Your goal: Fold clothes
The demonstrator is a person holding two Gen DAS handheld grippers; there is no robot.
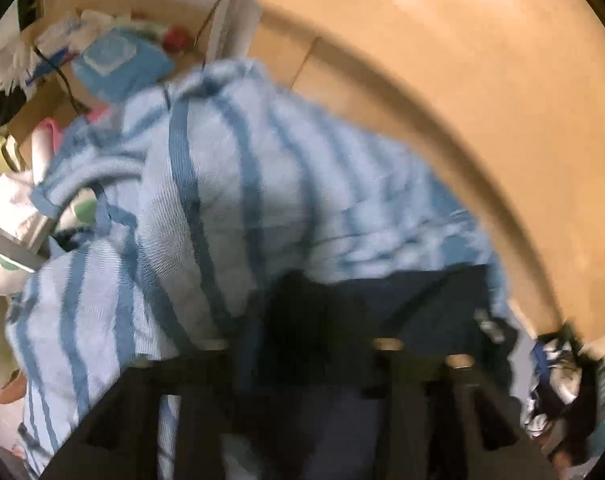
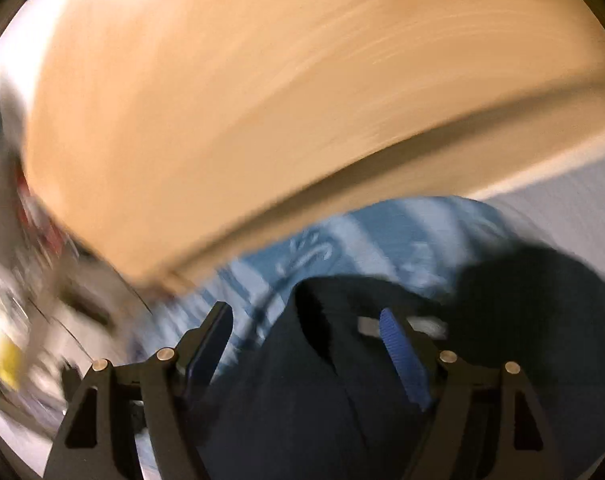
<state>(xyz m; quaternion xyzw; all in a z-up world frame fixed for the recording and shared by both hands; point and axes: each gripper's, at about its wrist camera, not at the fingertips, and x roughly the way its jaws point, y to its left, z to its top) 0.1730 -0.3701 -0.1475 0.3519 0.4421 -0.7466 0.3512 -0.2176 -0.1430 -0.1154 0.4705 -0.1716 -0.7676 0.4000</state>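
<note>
Two garments: a striped cloth (image 1: pixel 230 200), light blue with darker bands, bunched over the table (image 1: pixel 442 60) edge; a dark cloth (image 2: pixel 302 380) under and in front of it.
Handling: I judge both soft and light, limp, prone to sag and slide off smooth wood; best taken at a hem or corner, not the bunched middle.
Striped cloth, left view: it fills the frame just ahead of my left gripper (image 1: pixel 322 340), draped against the fingers; blur hides the tips.
Left fingers: I cannot tell whether they are clenched or released; dark cloth covers them.
Dark cloth, right view: it lies between the fingers (image 2: pixel 402 356) of my right gripper (image 2: pixel 306 340), running up through the gap.
Right fingers: spread wide, with the fabric between them but not pinched.
Striped cloth, right view: just beyond the tips, below the table edge.
Stage: bunched, no flat fold visible.
Surroundings: a clutter pile (image 1: pixel 102 56) at the far left corner.
</note>
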